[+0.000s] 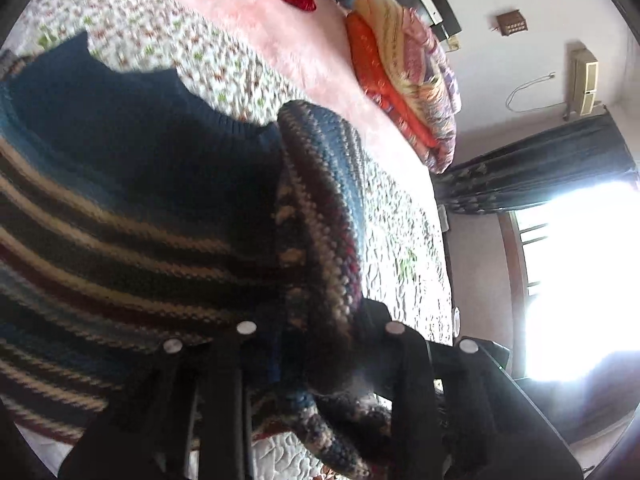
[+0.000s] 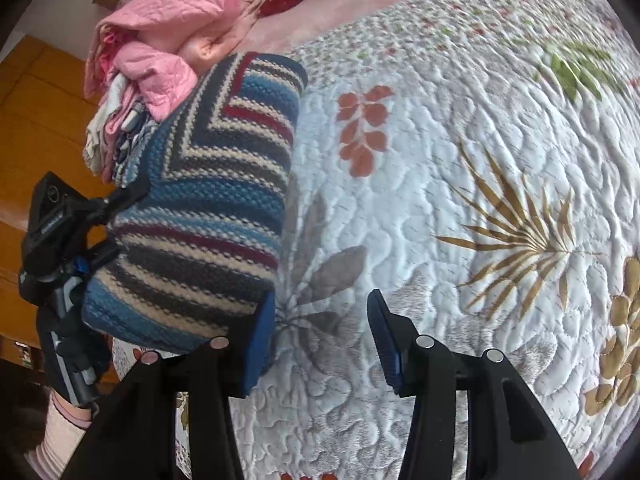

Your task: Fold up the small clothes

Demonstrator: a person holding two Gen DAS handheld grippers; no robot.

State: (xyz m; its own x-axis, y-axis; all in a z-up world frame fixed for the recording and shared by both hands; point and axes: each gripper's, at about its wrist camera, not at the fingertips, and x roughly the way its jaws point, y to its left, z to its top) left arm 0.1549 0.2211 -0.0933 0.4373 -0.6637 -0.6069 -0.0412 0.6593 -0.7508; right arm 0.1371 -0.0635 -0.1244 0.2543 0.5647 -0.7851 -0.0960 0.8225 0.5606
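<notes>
Your bed (image 2: pixel 460 128) carries everything here: a white quilted cover stitched in wavy scales and printed with rust, grey, tan and green leaves, with a strip of plain pink fleece (image 1: pixel 288 28) running along its far edge. To the right of the garment the quilt lies open and flat across the whole right wrist view, so you have wide room on that side. The far left corner is crowded by a heap of pink quilted fabric (image 2: pixel 168 36) that rests against the sweater's far end, and in the left wrist view a stack of orange and yellow striped bedding (image 1: pixel 404 80) sits on the fleece near the far edge. The striped knit sweater (image 2: pixel 208 208) is a chunky weave in bands of blue, cream, grey and dark red, some meeting in chevrons; it is folded into a thick rounded bundle near the bed's left edge, with a dark navy ribbed panel showing in the left wrist view. Your left gripper (image 1: pixel 316 332) is clamped on a bunched fold of that knit, the wool filling the space between its black fingers. Your right gripper (image 2: pixel 322 340) stands with jaws apart and nothing between them, its blue pads (image 2: pixel 260 340) just beside the sweater's near end, over bare quilt.
</notes>
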